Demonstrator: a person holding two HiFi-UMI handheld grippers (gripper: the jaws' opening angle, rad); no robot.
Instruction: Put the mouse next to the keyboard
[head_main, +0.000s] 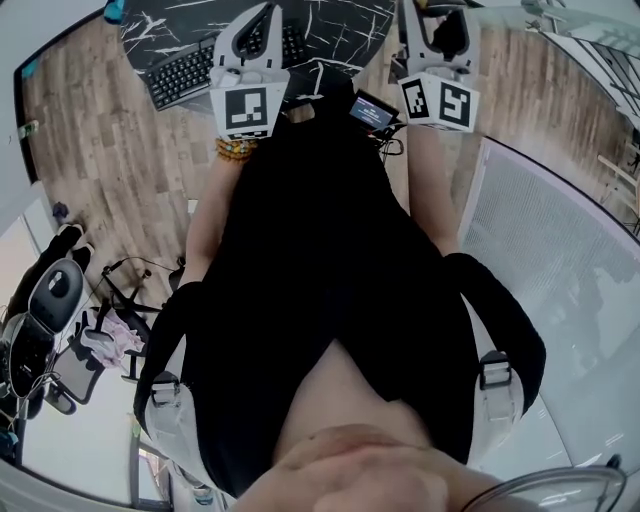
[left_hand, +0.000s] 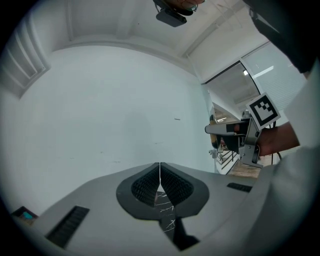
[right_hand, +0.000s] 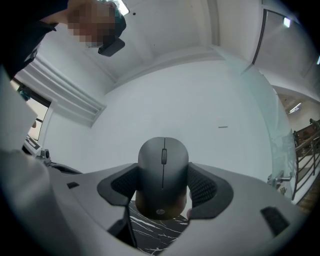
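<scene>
The keyboard (head_main: 180, 72) passes behind the left gripper (left_hand: 160, 169), which hides its middle stretch. Inside the right gripper (right_hand: 163, 170), the pads cover the flanks of the mouse (right_hand: 163, 175). Beyond both grippers, the head view's top edge cuts off the desk (head_main: 340, 30).

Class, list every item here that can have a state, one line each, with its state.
left gripper: shut, nothing between its jaws.
right gripper: shut on the mouse.
mouse: clamped between the right gripper's jaws, wheel side facing the camera.
keyboard: lying flat on the table, partly hidden by the left gripper.
</scene>
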